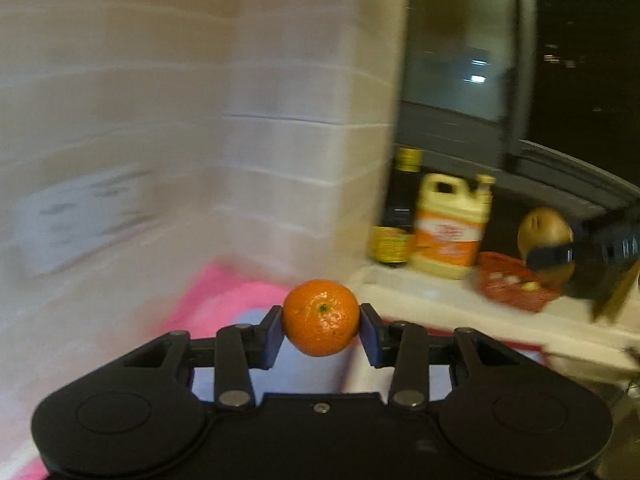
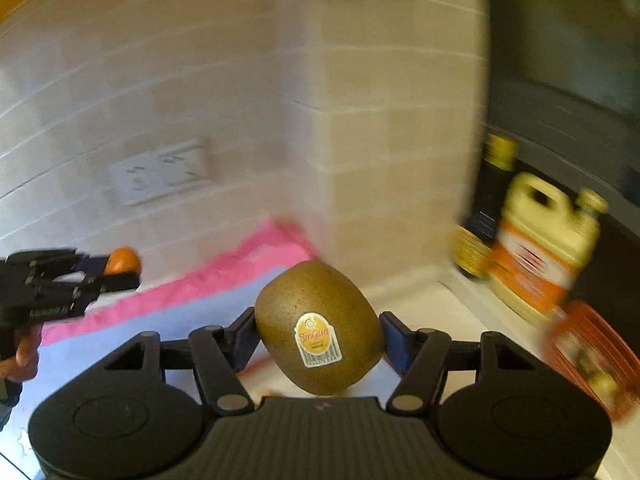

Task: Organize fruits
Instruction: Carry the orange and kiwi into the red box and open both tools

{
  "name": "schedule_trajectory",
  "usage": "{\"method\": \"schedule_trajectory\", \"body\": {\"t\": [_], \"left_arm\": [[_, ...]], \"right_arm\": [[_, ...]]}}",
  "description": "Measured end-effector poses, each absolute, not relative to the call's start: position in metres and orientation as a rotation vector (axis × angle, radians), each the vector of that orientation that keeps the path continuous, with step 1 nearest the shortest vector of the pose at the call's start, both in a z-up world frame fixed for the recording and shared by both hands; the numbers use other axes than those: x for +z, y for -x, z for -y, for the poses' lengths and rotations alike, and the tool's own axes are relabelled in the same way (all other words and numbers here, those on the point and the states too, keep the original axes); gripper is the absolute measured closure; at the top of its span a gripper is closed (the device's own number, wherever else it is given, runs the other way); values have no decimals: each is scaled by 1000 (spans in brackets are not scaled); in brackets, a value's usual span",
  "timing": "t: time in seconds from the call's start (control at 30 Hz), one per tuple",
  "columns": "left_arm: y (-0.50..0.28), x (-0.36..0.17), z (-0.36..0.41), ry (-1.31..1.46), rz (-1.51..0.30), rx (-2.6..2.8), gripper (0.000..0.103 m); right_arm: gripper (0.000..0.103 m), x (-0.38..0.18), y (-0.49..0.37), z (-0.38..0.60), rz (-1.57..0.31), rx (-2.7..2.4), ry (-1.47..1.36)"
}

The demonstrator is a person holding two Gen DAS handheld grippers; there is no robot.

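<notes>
Right now our left gripper point(image 1: 321, 330) has its two blue pads clamped on either side of a small orange mandarin point(image 1: 321, 317), the jaws drawn in narrow around it and the fruit carried clear of any surface, its green stem scar facing the camera. Our right gripper point(image 2: 318, 338) grips a brown kiwi point(image 2: 319, 326) between its pads, the jaws standing wider to fit the larger fruit, and a yellow sticker point(image 2: 318, 339) with a barcode shows on the kiwi's near face. From the left wrist view we can also see the right gripper and its kiwi off at the right edge, blurred; from the right wrist view the left gripper with its mandarin shows at the left edge, with part of a hand point(image 2: 25, 354) on its grip. Below both grippers lies a pink cloth point(image 2: 224, 276) with a pale lilac panel point(image 2: 160, 324), spread on the counter against a white tiled wall point(image 1: 200, 100). A wall socket plate point(image 2: 160, 172) sits on that wall, smeared by motion. Further right, past the corner of the tiles, a dark bottle with a yellow cap point(image 1: 402, 208) stands just beside a yellow jug with an orange label point(image 1: 450, 226), both on a white ledge point(image 1: 432, 300). Near them lies an orange-red mesh bag point(image 1: 512, 282); its contents are too blurred for us to tell. Behind the ledge is a dark window point(image 1: 460, 40) with small lights in it.
</notes>
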State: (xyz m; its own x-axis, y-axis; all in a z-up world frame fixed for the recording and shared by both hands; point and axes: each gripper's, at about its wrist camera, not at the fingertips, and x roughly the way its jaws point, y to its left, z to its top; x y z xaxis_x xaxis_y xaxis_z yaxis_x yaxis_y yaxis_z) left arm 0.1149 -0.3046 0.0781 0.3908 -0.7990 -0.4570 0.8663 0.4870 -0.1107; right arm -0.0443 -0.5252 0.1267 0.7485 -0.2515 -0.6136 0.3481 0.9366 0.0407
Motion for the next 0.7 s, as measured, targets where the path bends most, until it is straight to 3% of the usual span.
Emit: {"method": "schedule_trajectory", "body": {"t": [0.33,0.7], "left_arm": [[-67,25,446,-220,-686,-1283,55],[-97,-59,520,-274,-1001,-1270,55]], "right_arm": [[37,75,125,577,-759,-506,-287],[37,-3,95,588,-1004,-372,-240]]}}
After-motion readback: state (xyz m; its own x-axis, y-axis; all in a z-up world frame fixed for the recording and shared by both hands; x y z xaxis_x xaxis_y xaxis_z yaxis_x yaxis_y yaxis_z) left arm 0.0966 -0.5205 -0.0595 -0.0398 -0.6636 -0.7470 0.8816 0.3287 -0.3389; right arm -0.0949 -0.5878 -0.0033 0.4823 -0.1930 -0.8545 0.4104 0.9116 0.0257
